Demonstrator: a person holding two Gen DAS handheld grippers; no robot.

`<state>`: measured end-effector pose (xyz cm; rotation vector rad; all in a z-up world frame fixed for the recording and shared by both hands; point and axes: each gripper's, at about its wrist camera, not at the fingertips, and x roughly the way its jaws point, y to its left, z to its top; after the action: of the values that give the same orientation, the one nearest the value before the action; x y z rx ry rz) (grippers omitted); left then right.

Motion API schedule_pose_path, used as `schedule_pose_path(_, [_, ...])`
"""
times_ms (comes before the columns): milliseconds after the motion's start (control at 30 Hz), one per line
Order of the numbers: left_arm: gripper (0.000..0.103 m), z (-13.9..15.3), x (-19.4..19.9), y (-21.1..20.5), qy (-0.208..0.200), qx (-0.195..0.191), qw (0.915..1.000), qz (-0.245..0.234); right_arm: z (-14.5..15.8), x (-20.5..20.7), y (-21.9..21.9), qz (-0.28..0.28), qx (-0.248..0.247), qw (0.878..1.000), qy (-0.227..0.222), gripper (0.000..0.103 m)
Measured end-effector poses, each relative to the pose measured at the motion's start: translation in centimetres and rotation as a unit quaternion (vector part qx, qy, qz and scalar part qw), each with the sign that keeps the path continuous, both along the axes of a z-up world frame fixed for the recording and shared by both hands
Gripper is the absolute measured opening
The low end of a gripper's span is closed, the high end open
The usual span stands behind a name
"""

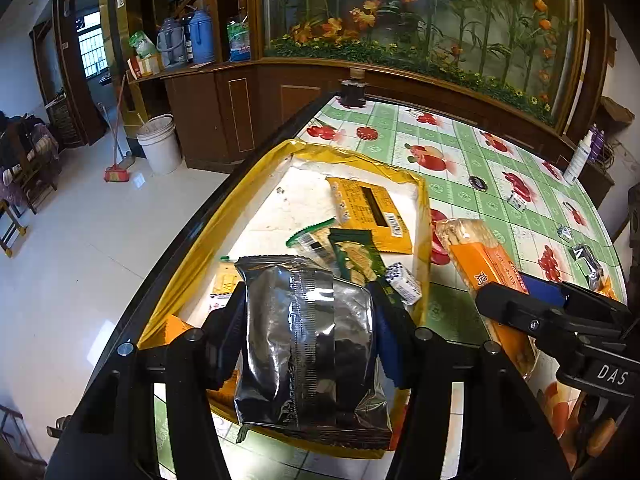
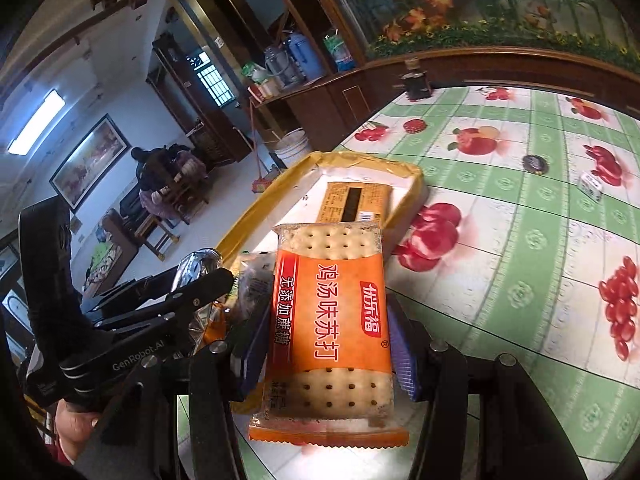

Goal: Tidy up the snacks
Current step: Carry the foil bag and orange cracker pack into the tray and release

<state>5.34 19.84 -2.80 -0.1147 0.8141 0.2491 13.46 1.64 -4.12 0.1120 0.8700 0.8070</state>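
Tabletop's yellow tray [image 1: 424, 200] lies just ahead of your left gripper [image 1: 308, 320] clamping silver pouch [image 1: 308, 332]; right gripper [image 2: 328, 344] grips cracker pack [image 2: 332, 320] beside it.

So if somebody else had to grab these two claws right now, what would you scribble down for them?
Left claw: shut on a silver snack bag, held above the near end of the yellow-rimmed tray.
Right claw: shut on an orange cracker pack, held beside the tray, over the fruit-print tablecloth.
Done: several snacks already lie in the tray, among them a flat orange packet, a green packet and a small white roll.
Left: set both held packs down in the tray, then probably collect the small wrapped pieces still on the cloth, such as the silver one.
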Motion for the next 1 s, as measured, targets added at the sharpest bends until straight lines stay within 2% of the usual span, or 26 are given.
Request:
schedule_pose_path(567, [0.056,-1.7,2.5,4.3,0.015,-0.013,0.9993,0.032,-0.3,3.6,6.6,0.0,0.003,1.0,0.005,0.054])
schedule_pose_path(867, [0.058,-2.6,3.5,4.9,0.031,-0.018,0.9987,0.036,-2.5,6.7,9.3,-0.007,-0.003,1.0,0.027,0.055])
schedule_pose_path(1000, [0.059,-2.2,3.2,4.8,0.028,-0.007,0.9987,0.043,-2.8,7.0,9.3,-0.009,0.001,1.0,0.028,0.058])
